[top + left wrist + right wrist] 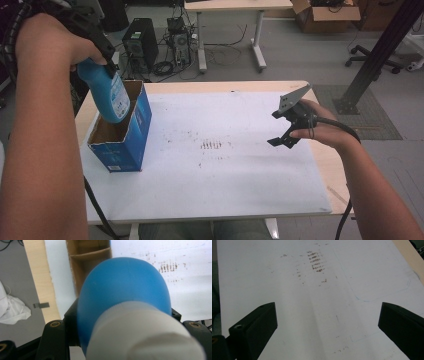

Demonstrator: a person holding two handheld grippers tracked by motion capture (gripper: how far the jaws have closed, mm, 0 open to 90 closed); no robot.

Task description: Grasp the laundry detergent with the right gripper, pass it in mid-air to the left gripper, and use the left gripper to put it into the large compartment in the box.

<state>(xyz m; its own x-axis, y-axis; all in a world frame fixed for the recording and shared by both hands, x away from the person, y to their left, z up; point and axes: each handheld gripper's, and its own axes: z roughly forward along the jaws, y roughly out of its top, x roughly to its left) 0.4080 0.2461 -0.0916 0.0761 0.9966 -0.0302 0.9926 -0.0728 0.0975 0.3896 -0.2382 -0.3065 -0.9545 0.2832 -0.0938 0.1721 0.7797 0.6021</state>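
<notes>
The rounded blue plastic bottle with a white cap and printed label (109, 92) hangs tilted, its lower end inside the open top of the blue cardboard box with a brown interior (122, 135) at the table's left edge. The left gripper (102, 50) is clamped on the bottle's neck end; in the left gripper view the bottle (122, 292) blocks most of the box (87, 260), showing just one inner divider. The right gripper (287, 131) hovers over the white, brown-stained table sheet (225, 165), well apart from the box, jaws spread with nothing between them. The label print is too small to read.
</notes>
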